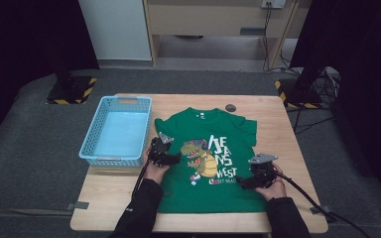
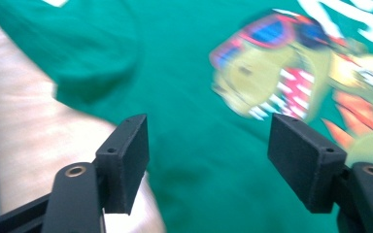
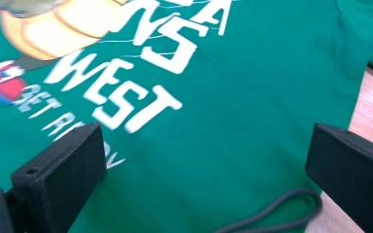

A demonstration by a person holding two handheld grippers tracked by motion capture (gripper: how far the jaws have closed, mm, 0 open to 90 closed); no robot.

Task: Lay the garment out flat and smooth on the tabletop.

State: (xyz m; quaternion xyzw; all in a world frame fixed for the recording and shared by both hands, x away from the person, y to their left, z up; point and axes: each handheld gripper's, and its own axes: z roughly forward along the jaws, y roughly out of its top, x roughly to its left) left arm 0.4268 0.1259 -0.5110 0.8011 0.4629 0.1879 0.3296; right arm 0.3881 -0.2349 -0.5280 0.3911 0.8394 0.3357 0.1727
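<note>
Clutter was slight: one blue basket (image 1: 115,131) lay at nine o'clock of one green T-shirt (image 1: 213,163), one dark disc (image 1: 230,107) at twelve. Left gripper (image 1: 171,157) and right gripper (image 1: 243,182) hovered open-jawed over the shirt, gripping nothing.

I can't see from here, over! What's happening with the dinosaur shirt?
Left gripper open, right gripper open. Green T-shirt flat, unheld. Basket beside.

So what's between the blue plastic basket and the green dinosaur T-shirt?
In the high view, just a narrow strip of bare wooden table separates the blue plastic basket from the green dinosaur T-shirt. The left gripper hovers over the shirt's near edge.
</note>
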